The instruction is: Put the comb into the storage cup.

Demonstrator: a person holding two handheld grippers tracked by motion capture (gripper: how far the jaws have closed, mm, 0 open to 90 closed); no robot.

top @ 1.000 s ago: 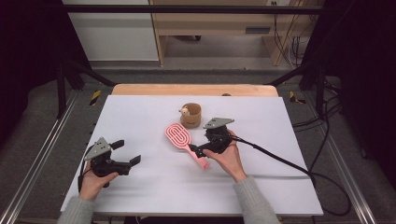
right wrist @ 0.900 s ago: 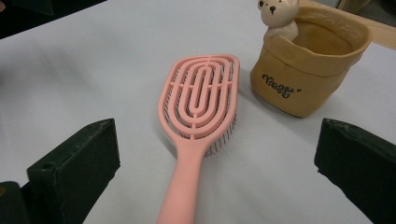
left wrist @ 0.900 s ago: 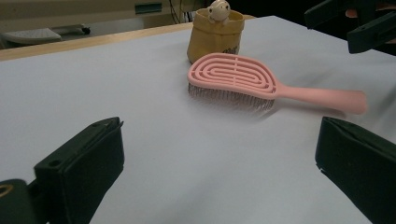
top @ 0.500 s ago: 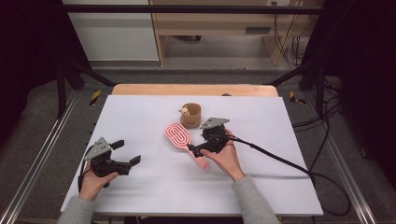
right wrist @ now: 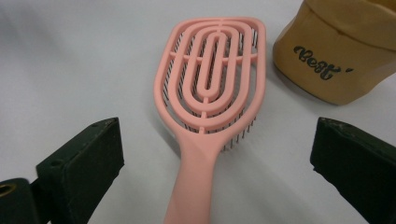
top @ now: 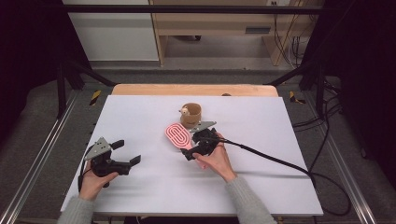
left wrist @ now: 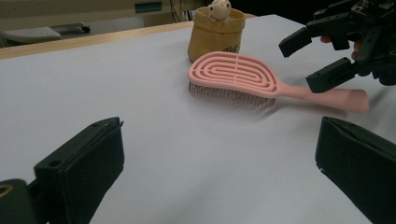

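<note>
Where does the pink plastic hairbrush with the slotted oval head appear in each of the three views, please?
High view: the pink plastic hairbrush lies mid-table, just left of the right gripper.
Left gripper view: upper middle, bristles down, handle pointing right.
Right gripper view: centre, handle running down between the open jaws.
Shared landmark: the tan fabric pouch beside the brush head.

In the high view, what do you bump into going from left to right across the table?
Left hand-held gripper → pink brush → right hand-held gripper → black cable. The brown pouch sits behind the brush, so I left it out.
</note>
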